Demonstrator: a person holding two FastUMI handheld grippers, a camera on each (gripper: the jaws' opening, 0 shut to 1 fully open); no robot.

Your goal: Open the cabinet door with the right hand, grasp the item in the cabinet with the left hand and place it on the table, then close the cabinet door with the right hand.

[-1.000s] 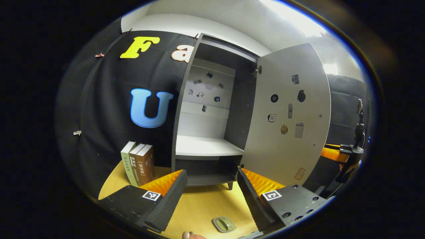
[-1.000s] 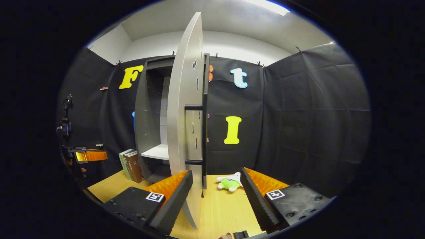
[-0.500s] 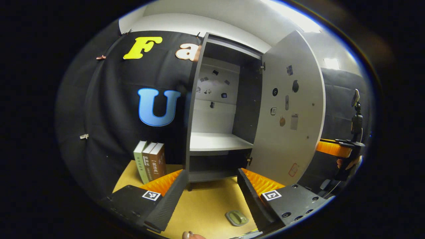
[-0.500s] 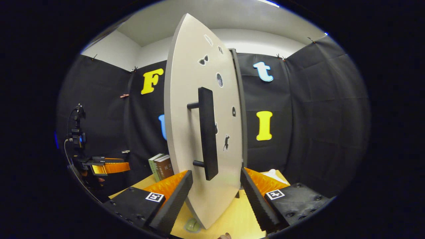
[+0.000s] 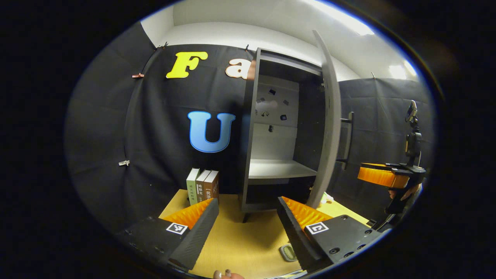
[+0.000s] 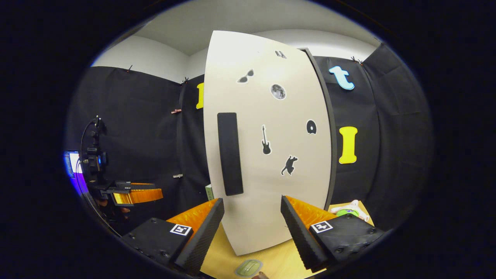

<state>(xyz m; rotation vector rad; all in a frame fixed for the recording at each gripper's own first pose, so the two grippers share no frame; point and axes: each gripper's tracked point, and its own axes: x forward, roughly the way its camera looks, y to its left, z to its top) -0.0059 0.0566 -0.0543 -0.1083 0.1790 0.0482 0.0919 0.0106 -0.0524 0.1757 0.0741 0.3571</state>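
Note:
The grey cabinet (image 5: 271, 128) stands on the wooden table (image 5: 240, 240), its white shelf (image 5: 279, 169) bare. Its pale door (image 5: 329, 116) is half shut and edge-on in the left gripper view. In the right gripper view the door's outer face (image 6: 271, 147) with its dark bar handle (image 6: 229, 154) is close ahead. A small grey-green oval item (image 5: 287, 252) lies on the table by my left gripper (image 5: 248, 221), which is open and holds nothing. That item (image 6: 248, 267) also lies below my right gripper (image 6: 252, 224), open in front of the door.
Three books (image 5: 202, 186) stand upright left of the cabinet. A green and white plush toy (image 6: 348, 211) lies on the table right of the door. The other gripper (image 5: 381, 176), held by a hand, is at the right of the left gripper view.
The door has swung from wide open to about half shut. The right gripper has come round to face the door's outer side. The left gripper has drawn back from the cabinet.

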